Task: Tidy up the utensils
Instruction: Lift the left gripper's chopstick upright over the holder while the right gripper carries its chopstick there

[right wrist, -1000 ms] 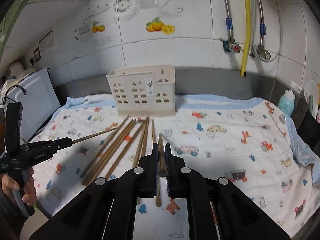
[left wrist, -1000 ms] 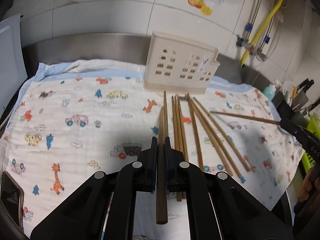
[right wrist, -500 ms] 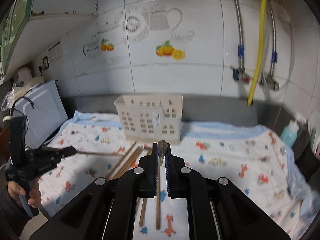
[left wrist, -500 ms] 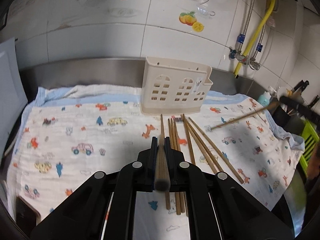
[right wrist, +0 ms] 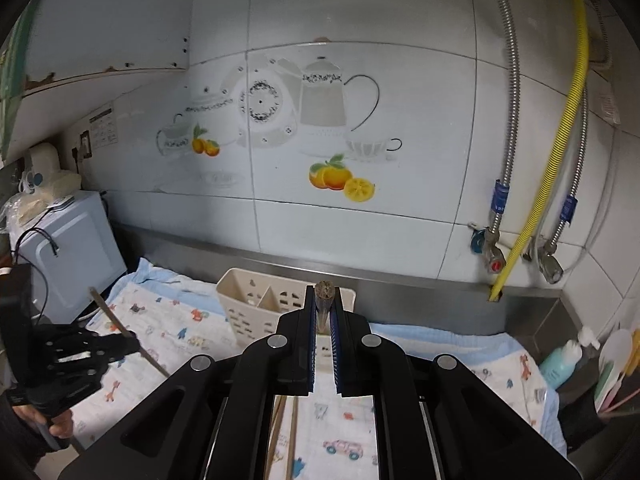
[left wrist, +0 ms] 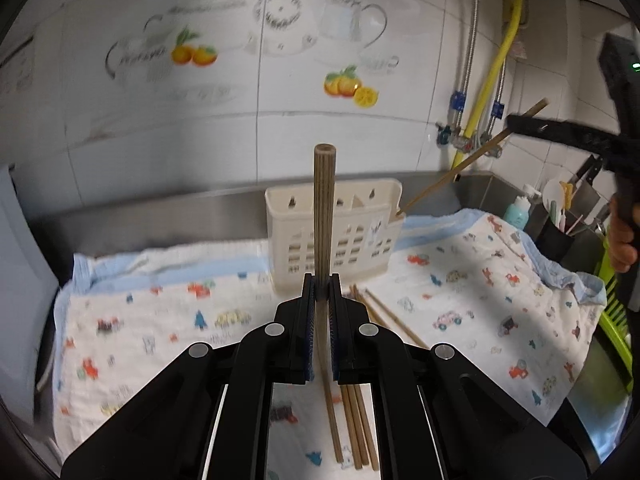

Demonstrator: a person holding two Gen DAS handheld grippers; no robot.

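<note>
the left tool [left wrist: 322,292] is clenched on a chopstick [left wrist: 323,208], which stands up from the jaws with its blunt end high against the wall tiles. the right tool [right wrist: 324,308] is likewise clenched on its own stick [right wrist: 325,291], seen end-on at the jaw tips; in the left view that stick slants down so its thin tip [left wrist: 400,213] sits at the right end of the holder's rim. below the left tool, the spare chopsticks [left wrist: 354,408] lie bunched on the printed cloth [left wrist: 160,320] that covers the tabletop. beyond them the cream holder [left wrist: 348,236] stands at the back of the cloth, near the steel upstand. the step in hand looks like carrying two sticks to the holder; the right one seems about to drop in. next, each tool probably needs its stick tipped thin end down over a compartment [right wrist: 248,292], lowered inside the rim, then let go. the left stick stands thick end up, so it likely needs moving forward over the holder more than turning. compared with a second ago, both tools have risen well off the cloth: then the sticks lay nearly flat near the pile, with the right stick's tip out over the cloth, and the holder looked closer and higher in view.
</note>
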